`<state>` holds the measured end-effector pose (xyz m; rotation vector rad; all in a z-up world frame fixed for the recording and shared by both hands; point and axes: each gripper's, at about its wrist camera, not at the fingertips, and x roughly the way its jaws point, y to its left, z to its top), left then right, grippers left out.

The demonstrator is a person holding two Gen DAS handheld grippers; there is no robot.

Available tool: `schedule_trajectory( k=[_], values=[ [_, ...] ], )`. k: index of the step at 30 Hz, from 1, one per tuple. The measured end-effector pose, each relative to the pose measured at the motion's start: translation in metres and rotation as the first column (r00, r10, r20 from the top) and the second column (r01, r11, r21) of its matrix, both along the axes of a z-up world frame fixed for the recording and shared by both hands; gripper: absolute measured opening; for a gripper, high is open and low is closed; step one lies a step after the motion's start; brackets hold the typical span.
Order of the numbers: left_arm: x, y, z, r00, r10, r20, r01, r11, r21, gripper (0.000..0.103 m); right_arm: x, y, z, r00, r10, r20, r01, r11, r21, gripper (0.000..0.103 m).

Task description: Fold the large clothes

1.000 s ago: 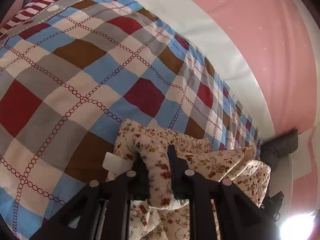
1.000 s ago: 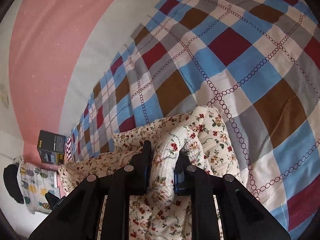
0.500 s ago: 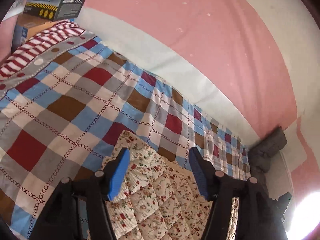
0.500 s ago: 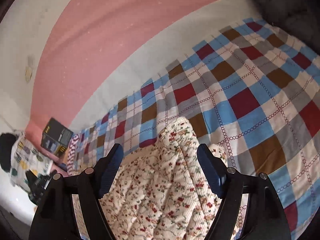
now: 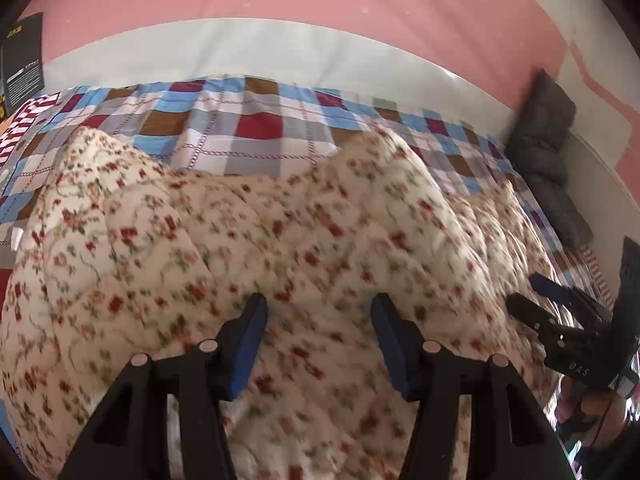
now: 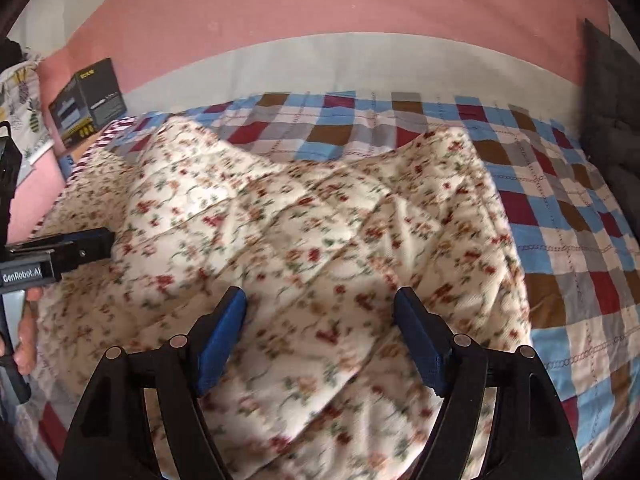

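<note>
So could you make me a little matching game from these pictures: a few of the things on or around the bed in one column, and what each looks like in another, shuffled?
Things:
1. quilted garment
2. bedspread
3. box
4. wall

Looks:
a. plain pink
b. cream with small red flowers
c. black with printed panels, by the wall at the bed's left end
d. checked in blue, red, brown and grey

Pairs: 1-b, 2-d, 3-c, 4-a
</note>
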<state>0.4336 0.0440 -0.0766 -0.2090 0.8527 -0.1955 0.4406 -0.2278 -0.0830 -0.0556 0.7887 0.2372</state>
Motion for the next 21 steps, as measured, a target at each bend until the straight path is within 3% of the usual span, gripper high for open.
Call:
schedule_trajectory(
  k=[2,5,7,9,12,15,18,21],
  values=[
    [0.023,0.007,-0.002,0.998,0.067,-0.013,-0.067,0.998,0.021,0.056,0.025,-0.011,0.0,0.997,-0.071,-0.022,0.071,0.997,0.015,0.076],
    [0.044,0.005,-0.016,0.996,0.073,-0.047,-0.07,0.995,0.065,0.056,0.055,-0.021,-0.014,0.986,-0.116,-0.118,0.123,0.991,0.049,0.076],
    [0.041,0.004,-0.011,0.997,0.065,-0.046,-0.061,0.995,0.074,0.056,0.054,-0.024,-0.009,0.987,-0.109,-0.118,0.118,0.99,0.072,0.076],
    [0.03,0.014,0.005,0.999,0.043,-0.015,-0.043,0.998,0.036,0.056,0.044,-0.035,0.01,0.995,-0.086,-0.058,0.092,0.987,0.13,0.076],
    [0.014,0.051,0.028,0.994,0.092,0.058,-0.094,0.995,0.03,0.057,0.04,-0.065,0.032,0.993,-0.114,0.008,0.11,0.978,0.179,0.077],
    [0.008,0.105,0.032,0.977,0.204,0.062,-0.206,0.978,0.034,0.061,0.065,-0.094,0.027,0.987,-0.149,-0.058,0.158,0.971,0.18,0.077],
    [0.019,0.151,0.014,0.949,0.315,-0.033,-0.314,0.949,0.029,0.063,0.089,-0.108,0.007,0.977,-0.127,-0.17,0.163,0.963,0.216,0.077],
    [0.033,0.167,-0.015,0.938,0.296,-0.179,-0.305,0.952,-0.024,0.065,0.102,-0.107,-0.008,0.965,-0.108,-0.239,0.165,0.958,0.233,0.076]
  ],
)
